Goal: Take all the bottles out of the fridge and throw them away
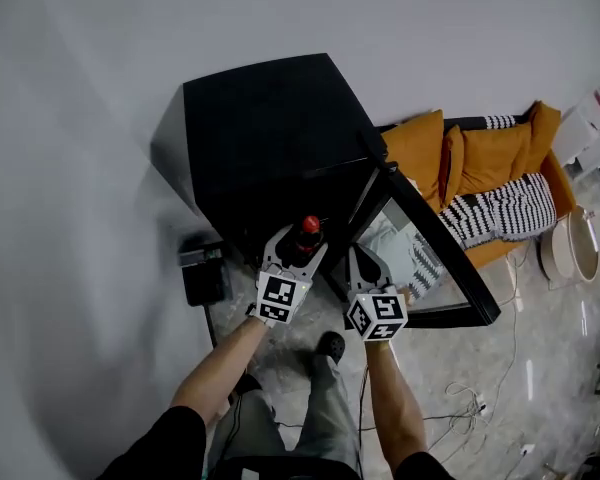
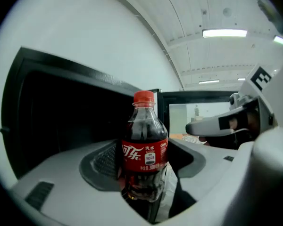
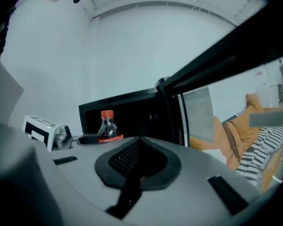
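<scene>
A small cola bottle [image 2: 144,140] with a red cap and red label stands upright between my left gripper's [image 2: 146,164] jaws, which are shut on its lower body. In the head view the bottle [image 1: 308,230] and left gripper [image 1: 298,248] are just in front of the black fridge [image 1: 260,138], whose door [image 1: 430,238] hangs open to the right. My right gripper [image 1: 365,268] is beside it near the door, shut and empty. Its own view shows its pads [image 3: 127,161] pressed together, with the bottle [image 3: 107,128] to the left. The fridge interior [image 3: 132,114] is dark.
An orange sofa [image 1: 490,158] with striped cushions stands behind the open door. A round white tub [image 1: 570,248] and loose cables [image 1: 470,398] lie on the floor at right. A black box [image 1: 202,276] sits left of the fridge. The person's shoe [image 1: 330,346] is below the grippers.
</scene>
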A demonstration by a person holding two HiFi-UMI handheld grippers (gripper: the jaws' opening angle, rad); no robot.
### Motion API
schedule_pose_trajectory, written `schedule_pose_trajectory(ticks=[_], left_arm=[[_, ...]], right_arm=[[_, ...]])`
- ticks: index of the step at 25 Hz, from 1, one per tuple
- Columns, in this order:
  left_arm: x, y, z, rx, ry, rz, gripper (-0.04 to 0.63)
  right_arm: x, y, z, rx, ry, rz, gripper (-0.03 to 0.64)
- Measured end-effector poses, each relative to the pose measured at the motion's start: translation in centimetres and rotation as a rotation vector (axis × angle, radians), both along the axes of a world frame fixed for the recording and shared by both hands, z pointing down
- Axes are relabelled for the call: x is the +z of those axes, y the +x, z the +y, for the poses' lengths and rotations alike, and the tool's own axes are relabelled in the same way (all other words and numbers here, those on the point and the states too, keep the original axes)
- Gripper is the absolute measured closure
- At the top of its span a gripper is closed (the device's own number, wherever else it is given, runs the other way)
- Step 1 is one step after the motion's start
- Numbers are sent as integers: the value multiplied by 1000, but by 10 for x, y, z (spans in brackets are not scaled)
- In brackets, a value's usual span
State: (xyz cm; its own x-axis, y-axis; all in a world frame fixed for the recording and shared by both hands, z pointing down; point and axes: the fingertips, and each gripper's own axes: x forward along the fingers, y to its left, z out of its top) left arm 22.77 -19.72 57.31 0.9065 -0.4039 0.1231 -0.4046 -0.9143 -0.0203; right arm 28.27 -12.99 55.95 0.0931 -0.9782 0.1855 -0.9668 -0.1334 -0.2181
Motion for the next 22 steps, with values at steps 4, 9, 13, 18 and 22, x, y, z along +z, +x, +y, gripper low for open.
schedule_pose_trajectory(ticks=[4,9,13,18,22], left_arm=[[-60,-19,27,9,-15,17,301],[-118,-35,52,16,-9,31,301],[-150,-40,57,14,0,61,301],[-171,-50,45,-28,6,83,301],[-186,-72,26,-111,13,96,301]], right_arm=[[-48,-2,15,9,-5,6,609],[-93,-6,32,15,-8,5,609],[-115,-8,31,-1,-4,11,609],[-133,-18,9,-67,8,22,609],[-145,-38,-24,-177,23,35,609]])
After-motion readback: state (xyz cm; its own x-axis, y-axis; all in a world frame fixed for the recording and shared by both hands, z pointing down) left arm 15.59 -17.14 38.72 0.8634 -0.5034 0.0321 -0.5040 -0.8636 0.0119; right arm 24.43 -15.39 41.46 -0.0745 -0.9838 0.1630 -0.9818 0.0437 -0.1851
